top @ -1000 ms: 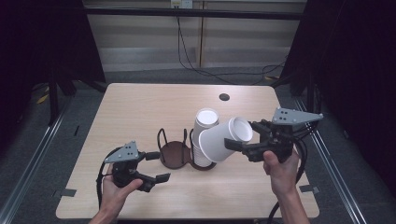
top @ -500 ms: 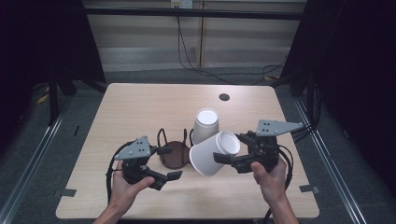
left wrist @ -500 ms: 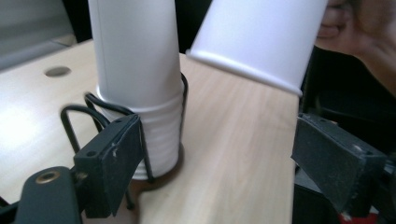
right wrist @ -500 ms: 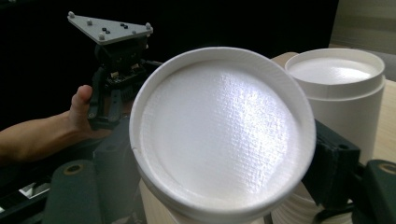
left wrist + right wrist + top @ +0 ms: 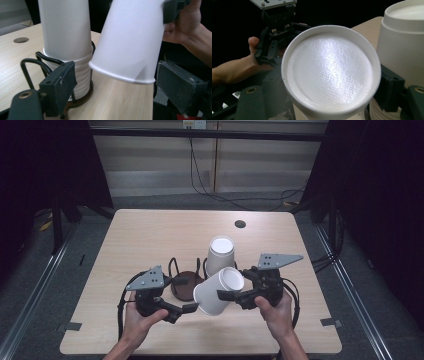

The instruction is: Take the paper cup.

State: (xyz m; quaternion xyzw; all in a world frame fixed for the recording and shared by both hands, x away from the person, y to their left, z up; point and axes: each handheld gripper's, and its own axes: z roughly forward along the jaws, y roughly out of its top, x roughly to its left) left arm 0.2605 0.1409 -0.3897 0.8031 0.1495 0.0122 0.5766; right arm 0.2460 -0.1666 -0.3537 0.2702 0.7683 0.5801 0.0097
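Right fingers: my right gripper (image 5: pixel 231 295) pinches a white paper cup (image 5: pixel 218 291), tilted, base toward me.
Cup place: above the light wooden worktop (image 5: pixel 150 235), beside the upside-down cup stack (image 5: pixel 220 256) in the dark wire holder (image 5: pixel 186 282).
Left fingers: my left gripper (image 5: pixel 187 307) spread, holding nothing, at the cup's rim.

I'm seeing a plain white cup (image 5: pixel 216 292) in my right gripper (image 5: pixel 235 296), its base showing a fine woven texture with a pale sheen in the right gripper view. A second white cup (image 5: pixel 220 255) is showing ribbed white rings near its bottom in the left gripper view. The rack (image 5: pixel 185 281) is looking black in its wire loops and dark brown in its round base. Both grippers, the left gripper (image 5: pixel 186 308) too, are showing black, with speckled dark grey pads and light grey plates on top. The table (image 5: pixel 150 235) is showing light beige wood grain with one dark round hole (image 5: pixel 240 224).
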